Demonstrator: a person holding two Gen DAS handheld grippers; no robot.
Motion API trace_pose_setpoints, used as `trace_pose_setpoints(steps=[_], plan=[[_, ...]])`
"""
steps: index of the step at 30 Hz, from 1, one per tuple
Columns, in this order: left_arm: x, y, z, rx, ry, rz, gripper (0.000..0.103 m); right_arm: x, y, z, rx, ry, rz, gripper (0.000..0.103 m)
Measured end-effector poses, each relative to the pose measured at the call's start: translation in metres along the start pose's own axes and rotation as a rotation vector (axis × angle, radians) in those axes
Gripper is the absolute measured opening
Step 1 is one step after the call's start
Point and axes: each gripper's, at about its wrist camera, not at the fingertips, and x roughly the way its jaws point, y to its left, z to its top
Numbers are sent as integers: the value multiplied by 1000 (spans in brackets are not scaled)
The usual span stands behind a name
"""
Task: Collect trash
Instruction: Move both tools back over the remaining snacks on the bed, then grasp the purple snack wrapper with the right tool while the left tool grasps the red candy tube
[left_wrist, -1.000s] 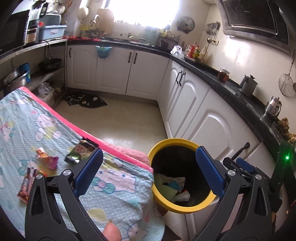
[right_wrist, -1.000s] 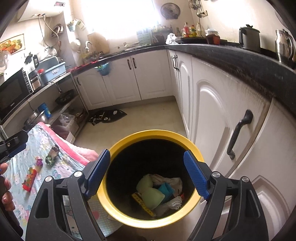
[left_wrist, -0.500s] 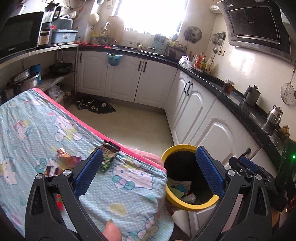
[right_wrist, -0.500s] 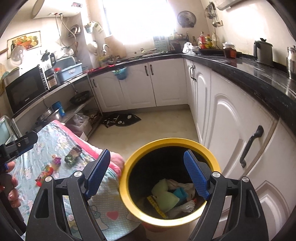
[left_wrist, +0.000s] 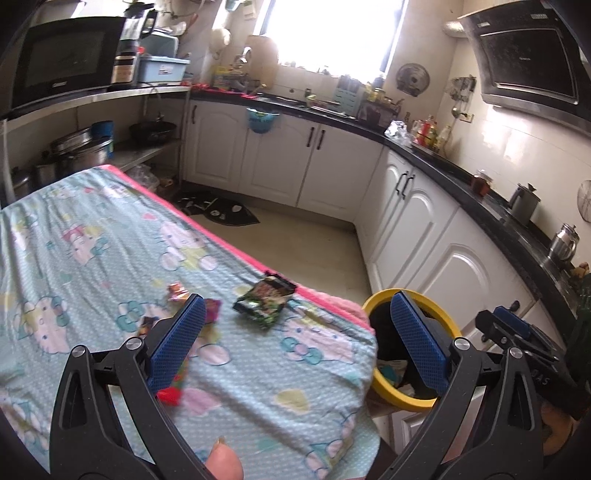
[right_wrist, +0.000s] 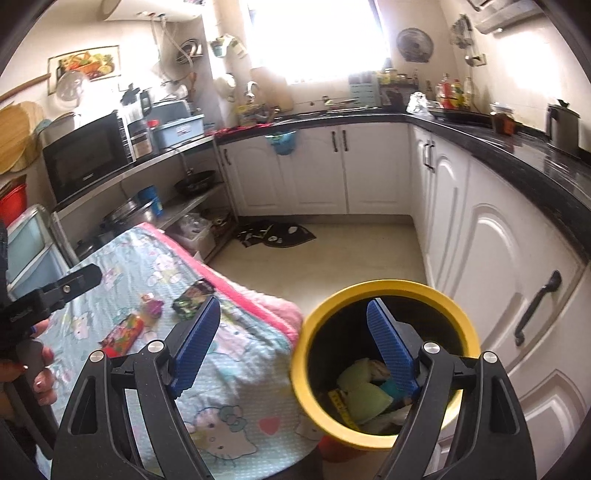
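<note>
The trash lies on a counter covered by a cartoon-print cloth (left_wrist: 92, 236), toward its right end, just left of the yellow bin (right_wrist: 384, 291) that stands on the floor by the white cabinets.

By the look of them these are all light, thin, crinkly wrappers. They should crush easily and may slip between smooth pads, so a pinch across a raised edge or a puffed middle looks safer than a flat scrape off the soft cloth, which could bunch up with them.

Counted in the right wrist view, there are three:
- one dark green snack packet (left_wrist: 265, 297), farthest right and nearest the bin;
- one small pink candy wrapper (right_wrist: 153, 304) just left of it;
- one red and orange wrapper (right_wrist: 123, 332), nearer.

The left wrist view hints at more scraps behind a finger, too blurred to count. The bin already holds several crumpled pieces.

The left gripper (left_wrist: 295, 341) has its fingers spread with nothing between them. The right gripper (right_wrist: 290, 347) is likewise released and empty, above the cloth's edge and the bin.
</note>
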Motion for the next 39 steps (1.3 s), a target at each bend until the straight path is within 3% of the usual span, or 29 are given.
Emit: trace_pose_setpoints(steps=[21, 29, 39], plan=[[-15, 64, -21, -43, 26, 117, 92, 31, 69, 12, -117, 55, 159, 79], [-4, 80, -31, -44, 107, 138, 92, 67, 91, 27, -183, 120, 225, 79], [18, 89, -44, -56, 194, 93, 62, 122, 135, 39, -290, 216, 320, 73]])
